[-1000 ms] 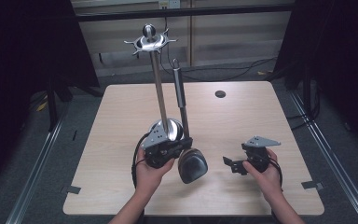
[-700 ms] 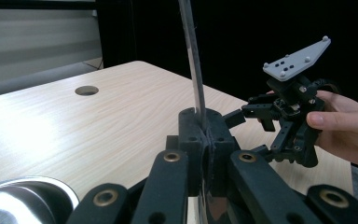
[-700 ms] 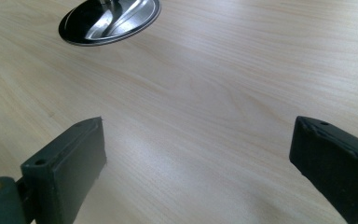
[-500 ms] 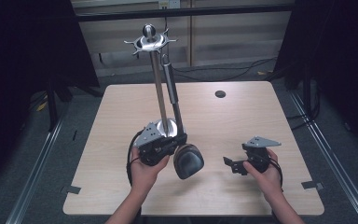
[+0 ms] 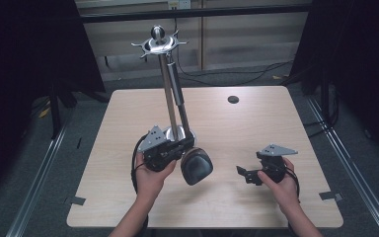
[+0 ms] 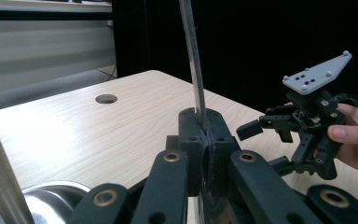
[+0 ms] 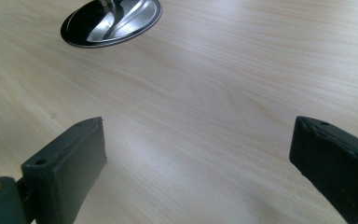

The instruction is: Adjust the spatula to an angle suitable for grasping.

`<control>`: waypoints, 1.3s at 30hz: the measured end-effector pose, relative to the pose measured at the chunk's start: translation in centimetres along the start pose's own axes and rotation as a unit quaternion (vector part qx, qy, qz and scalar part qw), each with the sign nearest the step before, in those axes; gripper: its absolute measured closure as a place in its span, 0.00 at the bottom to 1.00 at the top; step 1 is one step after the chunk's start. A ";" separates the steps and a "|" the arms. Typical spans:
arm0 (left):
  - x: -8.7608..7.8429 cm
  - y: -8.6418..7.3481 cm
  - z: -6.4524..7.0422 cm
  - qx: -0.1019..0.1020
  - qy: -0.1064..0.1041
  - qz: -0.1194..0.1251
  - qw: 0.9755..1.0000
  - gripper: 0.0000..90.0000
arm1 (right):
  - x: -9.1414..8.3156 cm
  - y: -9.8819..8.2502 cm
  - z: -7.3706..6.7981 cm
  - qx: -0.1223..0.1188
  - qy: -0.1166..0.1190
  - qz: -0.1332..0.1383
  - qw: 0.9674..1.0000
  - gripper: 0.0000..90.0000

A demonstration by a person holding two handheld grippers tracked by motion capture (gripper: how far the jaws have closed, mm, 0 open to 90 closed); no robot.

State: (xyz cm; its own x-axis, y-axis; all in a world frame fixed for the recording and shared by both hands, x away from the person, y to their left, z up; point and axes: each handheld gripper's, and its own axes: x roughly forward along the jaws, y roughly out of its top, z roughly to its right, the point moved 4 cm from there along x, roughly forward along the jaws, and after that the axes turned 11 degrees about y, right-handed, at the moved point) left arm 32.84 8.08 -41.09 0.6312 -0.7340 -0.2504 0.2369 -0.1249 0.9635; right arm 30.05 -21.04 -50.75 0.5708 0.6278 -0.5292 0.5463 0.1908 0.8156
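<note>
A metal stand rises from a round base on a thin pole to a hooked crown. A long-handled utensil with a dark rounded head leans against the pole, its handle reaching up toward the crown. My left gripper is shut on the lower handle. In the left gripper view its jaws pinch the thin metal strip. My right gripper rests low over the table at the right. It is open, with bare wood between the fingers.
The wooden table has a small round hole at the back right. Dark floor, rails and cables surround it. The stand's shiny base lies ahead of the right gripper. The right gripper appears off to the right in the left gripper view.
The utensil's handle has swung left, closer to the stand's pole. Its head has crept up and left with my left gripper. The right hand has stayed put.
</note>
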 end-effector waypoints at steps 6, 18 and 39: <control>0.3 -0.3 -0.5 -0.005 0.006 -0.004 1.000 0.98 | 0.0 0.0 0.0 -0.001 0.000 0.001 1.000 0.04; 0.9 -0.8 -2.4 -0.009 0.025 -0.002 1.000 0.95 | 0.0 0.0 0.0 -0.003 0.001 -0.001 1.000 0.04; 1.7 -0.6 -4.9 -0.004 0.043 0.002 0.999 0.91 | -0.3 0.1 0.2 -0.001 0.006 0.003 1.000 0.04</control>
State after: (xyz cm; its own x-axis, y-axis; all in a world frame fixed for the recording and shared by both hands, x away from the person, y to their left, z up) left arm 37.39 10.15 -42.52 0.6937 -0.6737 -0.2549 0.2403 -0.1171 0.9636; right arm 30.01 -21.39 -50.57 0.5665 0.6377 -0.5219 0.5419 0.1888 0.8190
